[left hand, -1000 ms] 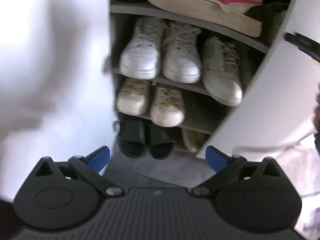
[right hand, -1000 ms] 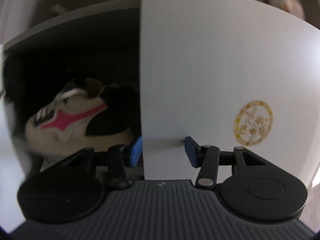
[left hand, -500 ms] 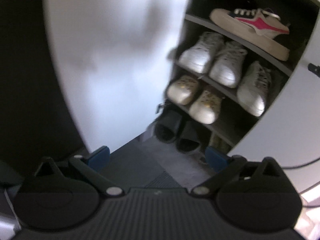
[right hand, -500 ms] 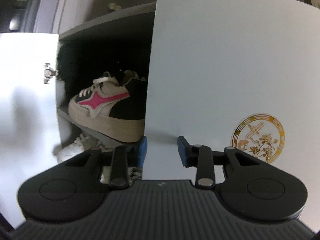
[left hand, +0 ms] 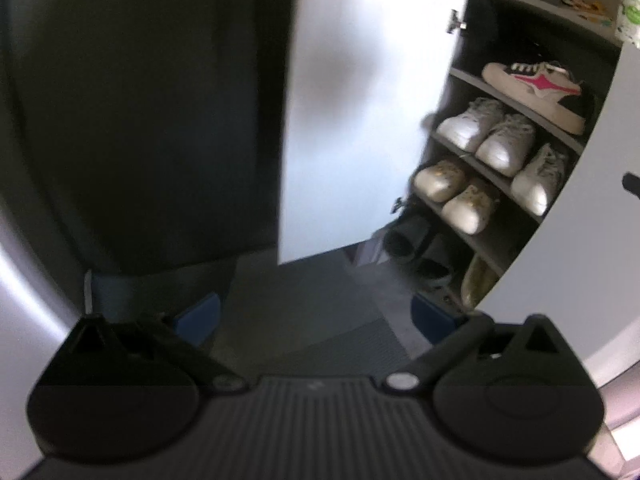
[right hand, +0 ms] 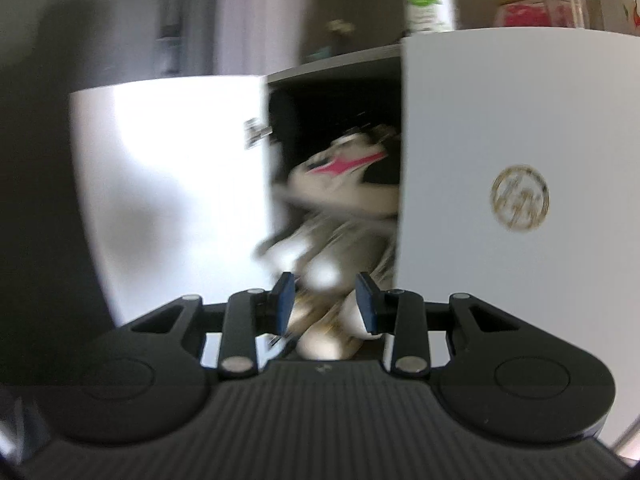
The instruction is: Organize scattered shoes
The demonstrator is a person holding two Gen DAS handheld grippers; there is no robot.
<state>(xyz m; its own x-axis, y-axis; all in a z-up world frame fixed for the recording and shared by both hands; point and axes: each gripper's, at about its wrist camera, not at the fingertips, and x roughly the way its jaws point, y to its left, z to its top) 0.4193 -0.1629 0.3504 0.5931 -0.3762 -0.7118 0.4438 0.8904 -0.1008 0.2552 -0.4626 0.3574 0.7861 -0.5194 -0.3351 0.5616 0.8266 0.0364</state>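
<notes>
white doors swung open on a grey cabinet (left hand: 600, 44) — left door (left hand: 360, 120) wide, right door (right hand: 520, 160) with a gold seal (right hand: 519, 198). pink-marked sneaker (left hand: 536, 88) on the top shelf, white sneakers (left hand: 486, 134) below, cream clogs (left hand: 454, 196) lower, dark slippers (left hand: 416, 246) at the bottom. left gripper (left hand: 314, 316) spread wide, holding nothing, near the floor. right gripper (right hand: 325, 300) narrowly parted, empty — blurred shoes beyond it.
</notes>
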